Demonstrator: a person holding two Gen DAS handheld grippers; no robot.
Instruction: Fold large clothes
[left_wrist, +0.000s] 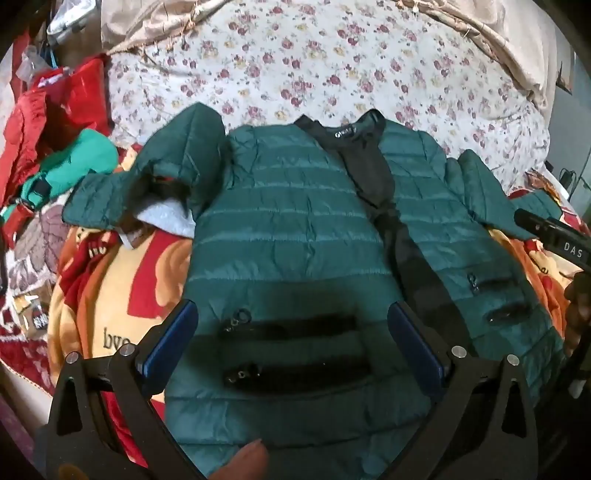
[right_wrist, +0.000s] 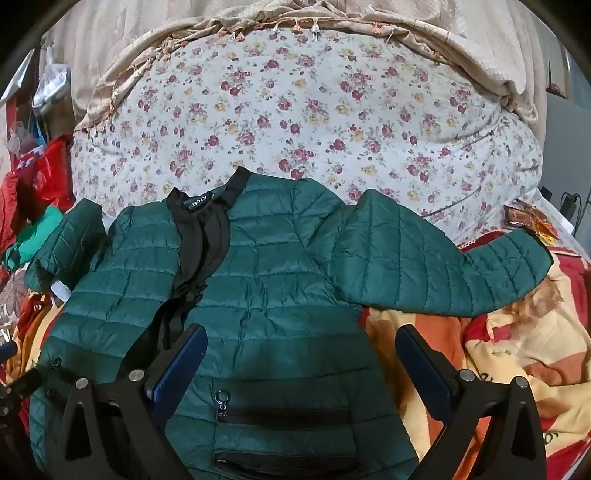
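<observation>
A dark green quilted puffer jacket (left_wrist: 280, 229) lies front up on the bed, unzipped, black lining showing at the collar (left_wrist: 365, 147). Its left sleeve (left_wrist: 173, 162) is bent and crumpled; the other sleeve (right_wrist: 424, 258) stretches out to the right. My left gripper (left_wrist: 293, 325) is open and empty, hovering over the jacket's left front panel above two black zip pockets (left_wrist: 291, 328). My right gripper (right_wrist: 301, 350) is open and empty over the right front panel (right_wrist: 273, 295), above a zip pocket (right_wrist: 284, 410). The right gripper's body shows at the left wrist view's right edge (left_wrist: 554, 236).
The jacket rests on an orange, yellow and red patterned blanket (right_wrist: 517, 354). A floral quilt (right_wrist: 306, 110) is piled behind it. Red and bright green clothes (left_wrist: 66, 155) are heaped at the left. A beige fringed cloth (right_wrist: 258, 22) drapes along the back.
</observation>
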